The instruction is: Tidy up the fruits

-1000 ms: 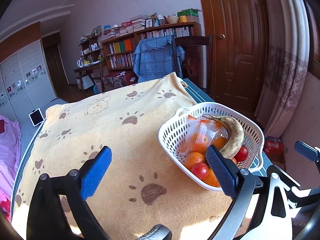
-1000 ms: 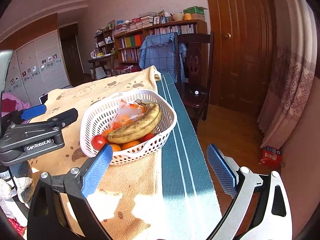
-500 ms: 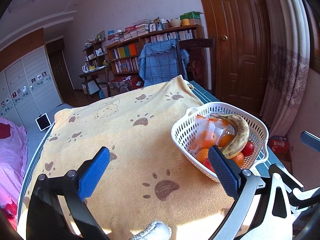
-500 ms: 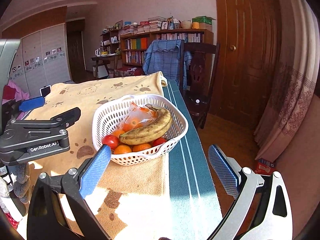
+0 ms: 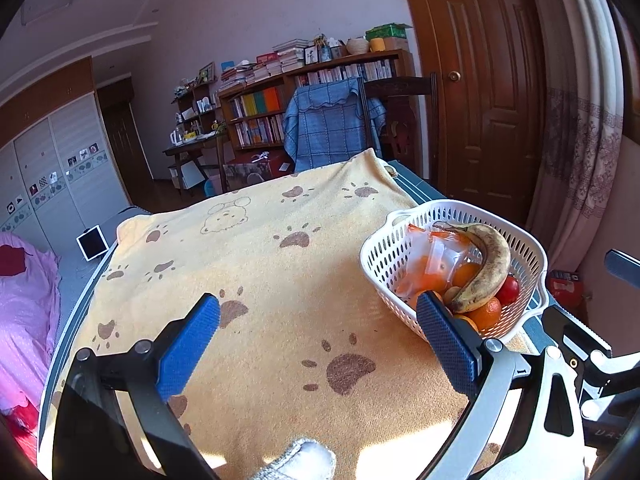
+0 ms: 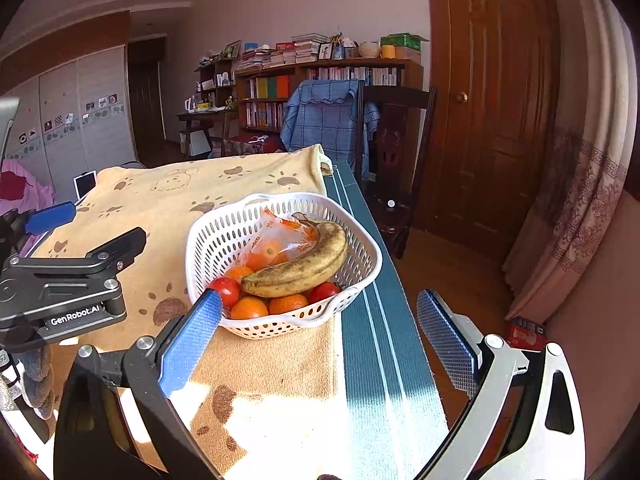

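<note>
A white perforated basket (image 5: 384, 240) (image 6: 208, 248) stands on the yellow paw-print towel (image 5: 260, 264) near the table's right edge. It holds a spotted banana (image 5: 486, 272) (image 6: 298, 270), a plastic bag of oranges (image 5: 436, 260) (image 6: 280, 242), loose oranges (image 6: 249, 308) and red tomatoes (image 6: 225, 289) (image 5: 509, 289). My left gripper (image 5: 320, 340) is open and empty, left of the basket above the towel. My right gripper (image 6: 318, 340) is open and empty, just in front of the basket.
A teal striped tablecloth (image 6: 380, 360) shows along the right table edge. A dark wooden chair (image 6: 394, 152) with a blue blanket stands behind the table. A door (image 6: 492, 120), curtain (image 6: 576, 200) and bookshelf (image 5: 312, 92) lie beyond. Pink bedding (image 5: 24, 292) is at left.
Both grippers have pulled back and risen a little, so the basket sits farther off in both views. Both stay open and empty.
</note>
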`<state>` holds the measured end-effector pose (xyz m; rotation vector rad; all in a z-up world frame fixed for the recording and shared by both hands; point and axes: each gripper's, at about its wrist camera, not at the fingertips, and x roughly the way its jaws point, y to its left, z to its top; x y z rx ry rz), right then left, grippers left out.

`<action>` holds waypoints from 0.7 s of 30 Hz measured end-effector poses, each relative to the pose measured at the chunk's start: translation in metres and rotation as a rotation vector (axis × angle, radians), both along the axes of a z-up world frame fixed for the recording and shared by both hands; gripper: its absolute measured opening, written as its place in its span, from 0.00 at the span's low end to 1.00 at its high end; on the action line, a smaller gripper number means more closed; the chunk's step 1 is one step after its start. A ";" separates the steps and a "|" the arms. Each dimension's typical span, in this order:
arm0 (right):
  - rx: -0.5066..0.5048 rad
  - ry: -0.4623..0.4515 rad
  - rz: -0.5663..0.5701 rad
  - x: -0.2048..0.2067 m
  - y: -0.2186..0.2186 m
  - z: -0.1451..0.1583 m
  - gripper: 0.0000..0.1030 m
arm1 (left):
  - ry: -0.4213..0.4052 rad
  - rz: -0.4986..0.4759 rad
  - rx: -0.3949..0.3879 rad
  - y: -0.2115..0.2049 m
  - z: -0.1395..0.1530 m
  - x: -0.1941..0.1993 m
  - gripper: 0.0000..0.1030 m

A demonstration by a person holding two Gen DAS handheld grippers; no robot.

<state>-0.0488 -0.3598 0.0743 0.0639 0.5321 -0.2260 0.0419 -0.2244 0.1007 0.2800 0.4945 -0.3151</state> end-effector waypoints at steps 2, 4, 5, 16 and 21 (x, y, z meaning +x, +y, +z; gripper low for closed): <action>-0.002 0.000 0.000 0.002 0.002 0.001 0.97 | 0.001 -0.002 -0.001 0.000 0.000 0.000 0.95; -0.002 0.000 0.002 0.002 0.003 0.001 0.97 | 0.001 -0.002 -0.001 0.002 -0.001 -0.001 0.95; -0.003 0.001 0.002 0.002 0.003 0.001 0.97 | 0.002 -0.003 -0.002 0.002 -0.001 -0.001 0.95; -0.011 0.015 0.003 0.009 0.013 0.000 0.97 | 0.006 -0.002 -0.002 0.006 -0.003 -0.001 0.95; -0.014 0.014 -0.004 0.012 0.015 0.001 0.97 | 0.004 -0.004 -0.006 0.007 -0.003 -0.001 0.95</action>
